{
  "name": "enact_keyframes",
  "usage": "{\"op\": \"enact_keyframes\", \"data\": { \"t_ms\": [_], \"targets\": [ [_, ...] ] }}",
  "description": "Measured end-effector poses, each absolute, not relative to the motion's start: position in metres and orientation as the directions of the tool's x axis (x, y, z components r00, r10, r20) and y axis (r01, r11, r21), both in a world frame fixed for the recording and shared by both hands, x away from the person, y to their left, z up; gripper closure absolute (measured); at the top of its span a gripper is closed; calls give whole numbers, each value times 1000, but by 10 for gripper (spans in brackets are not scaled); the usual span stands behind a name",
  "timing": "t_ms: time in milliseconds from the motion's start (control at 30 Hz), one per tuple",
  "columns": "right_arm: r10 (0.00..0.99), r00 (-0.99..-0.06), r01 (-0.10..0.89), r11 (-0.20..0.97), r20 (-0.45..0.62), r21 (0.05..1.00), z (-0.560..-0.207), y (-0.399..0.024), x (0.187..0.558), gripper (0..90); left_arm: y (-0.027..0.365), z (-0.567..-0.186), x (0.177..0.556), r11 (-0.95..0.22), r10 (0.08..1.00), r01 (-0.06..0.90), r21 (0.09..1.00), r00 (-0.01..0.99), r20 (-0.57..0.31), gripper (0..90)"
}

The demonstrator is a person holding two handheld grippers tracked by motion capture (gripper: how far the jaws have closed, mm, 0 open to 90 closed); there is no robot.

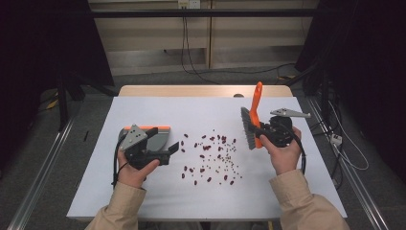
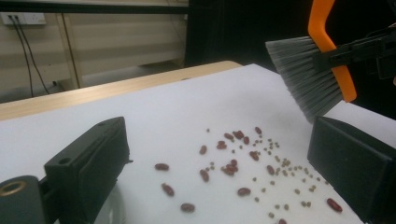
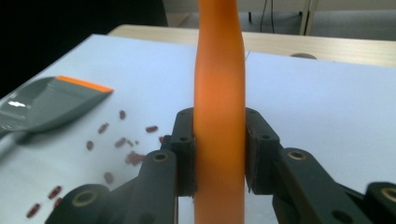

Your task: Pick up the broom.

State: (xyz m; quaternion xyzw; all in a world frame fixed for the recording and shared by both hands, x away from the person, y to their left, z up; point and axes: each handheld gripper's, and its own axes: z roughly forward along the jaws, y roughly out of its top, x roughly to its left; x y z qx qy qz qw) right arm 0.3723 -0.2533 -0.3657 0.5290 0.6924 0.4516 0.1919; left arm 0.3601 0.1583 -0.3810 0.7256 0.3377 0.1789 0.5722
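High view: right gripper (image 1: 262, 130) clamps the brush (image 1: 252, 122) at 3 o'clock, left gripper (image 1: 174, 146) open-jawed beside the dustpan (image 1: 160, 139); sweeping the scattered beans (image 1: 213, 155) toward 9 o'clock likely follows.

Bare white table cover (image 1: 143, 191) lay open along the near edge and the far side, while scattered red beans (image 1: 210, 158) filled the middle between the grey dustpan (image 1: 155, 136) and the raised orange-handled brush (image 1: 252, 125)
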Motion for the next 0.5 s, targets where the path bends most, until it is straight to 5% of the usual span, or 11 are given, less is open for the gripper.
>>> {"op": "enact_keyframes", "data": {
  "t_ms": [500],
  "targets": [
    [912,-353,677,97,206,729,-375,-274,373,693,194,-388,359,-106,727,293,950,675,-127,47]
  ]
}}
